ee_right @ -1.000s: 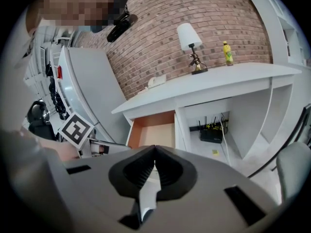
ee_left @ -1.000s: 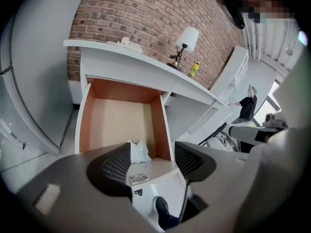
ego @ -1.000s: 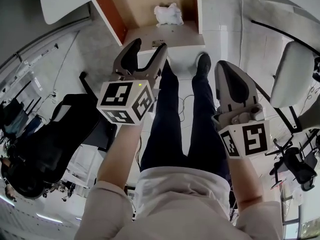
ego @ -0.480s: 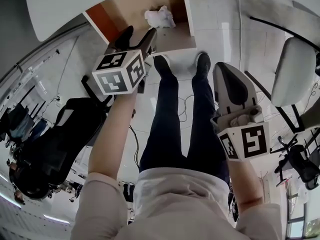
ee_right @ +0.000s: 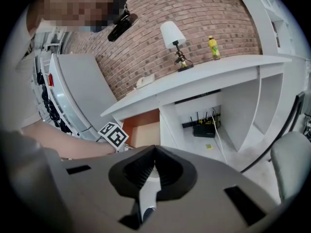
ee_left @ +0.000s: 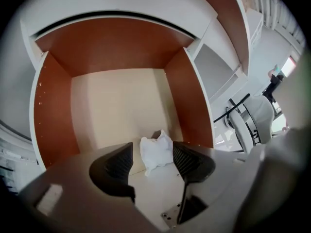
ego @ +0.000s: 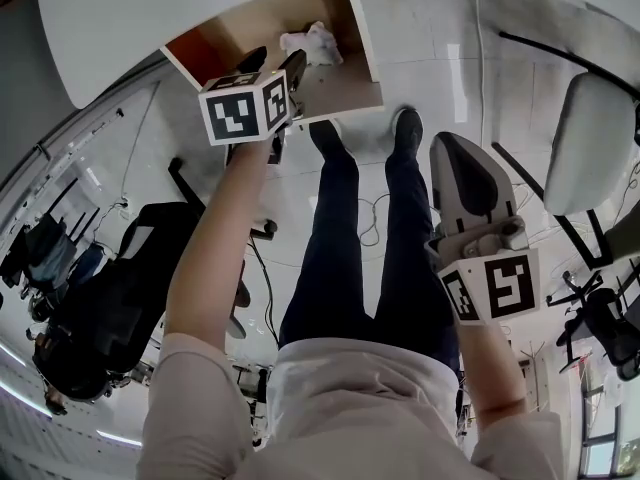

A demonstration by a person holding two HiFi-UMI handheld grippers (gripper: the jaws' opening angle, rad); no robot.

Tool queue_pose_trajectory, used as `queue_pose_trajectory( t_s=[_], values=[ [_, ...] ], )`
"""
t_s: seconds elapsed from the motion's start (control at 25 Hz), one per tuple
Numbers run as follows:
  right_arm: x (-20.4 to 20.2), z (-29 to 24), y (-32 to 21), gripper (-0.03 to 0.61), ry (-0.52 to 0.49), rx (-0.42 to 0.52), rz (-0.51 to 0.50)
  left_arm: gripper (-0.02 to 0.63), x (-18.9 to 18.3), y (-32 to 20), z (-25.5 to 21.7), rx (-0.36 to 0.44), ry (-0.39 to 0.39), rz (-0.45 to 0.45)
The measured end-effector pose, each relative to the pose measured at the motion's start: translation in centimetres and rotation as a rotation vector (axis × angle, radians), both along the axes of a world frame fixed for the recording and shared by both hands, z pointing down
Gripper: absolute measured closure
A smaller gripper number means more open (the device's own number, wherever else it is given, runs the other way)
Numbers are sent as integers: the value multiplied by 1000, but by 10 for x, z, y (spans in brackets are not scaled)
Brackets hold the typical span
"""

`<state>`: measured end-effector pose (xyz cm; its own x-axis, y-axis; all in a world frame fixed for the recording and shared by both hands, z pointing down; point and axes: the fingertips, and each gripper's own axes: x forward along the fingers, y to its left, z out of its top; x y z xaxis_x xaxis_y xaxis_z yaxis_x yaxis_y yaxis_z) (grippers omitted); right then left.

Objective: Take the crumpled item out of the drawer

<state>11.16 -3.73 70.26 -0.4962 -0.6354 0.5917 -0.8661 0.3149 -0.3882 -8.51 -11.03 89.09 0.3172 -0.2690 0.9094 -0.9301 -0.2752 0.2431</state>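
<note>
The crumpled white item (ego: 312, 40) (ee_left: 156, 152) lies near the front right of the open drawer (ego: 345, 86), which has orange-brown walls (ee_left: 53, 110) and a pale floor. My left gripper (ego: 277, 61) (ee_left: 152, 149) reaches over the drawer's front edge. Its jaws stand wide and are closing. The item sits just beyond and between the fingertips (ee_left: 121, 157), and the pads do not press on it. My right gripper (ego: 458, 143) (ee_right: 154, 150) hangs back over the person's right leg, shut with nothing in it.
The drawer sits under a white desk top (ego: 150, 8). The person's legs (ego: 350, 228) stand before it. A white chair (ego: 590, 148) is at the right, a black chair (ego: 110, 298) at the left. A lamp (ee_right: 172, 35) and a bottle (ee_right: 213, 47) stand on the shelf.
My left gripper has moved forward from above the legs to the drawer's front, up to the crumpled item. The right gripper has stayed where it was.
</note>
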Motion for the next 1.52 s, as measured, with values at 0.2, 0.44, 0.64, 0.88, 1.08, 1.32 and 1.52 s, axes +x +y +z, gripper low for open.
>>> queue_pose_trajectory(
  t_s=[0.2,0.44,0.64,0.88,1.08,1.32,1.52],
  values=[
    [4,3,0,571,-9,-16,7,359,-4,-4,20,-55,-33,17],
    [8,5,-3,571,-28,-20,14,372,-7,-4,38,-96,-67,22],
    [10,7,-1,571,-31,-26,18,380,-6,1,44,-117,-61,5],
    [8,7,1,571,-50,-26,13,423,-6,-5,47,-137,-36,-39],
    [5,7,2,571,-49,-28,12,587,-5,-6,50,-144,-10,-37],
    [6,7,2,571,-47,-29,11,603,-2,-7,49,-133,2,-38],
    [3,8,2,571,-50,-28,11,604,-6,-6,46,-128,6,-46]
  ],
)
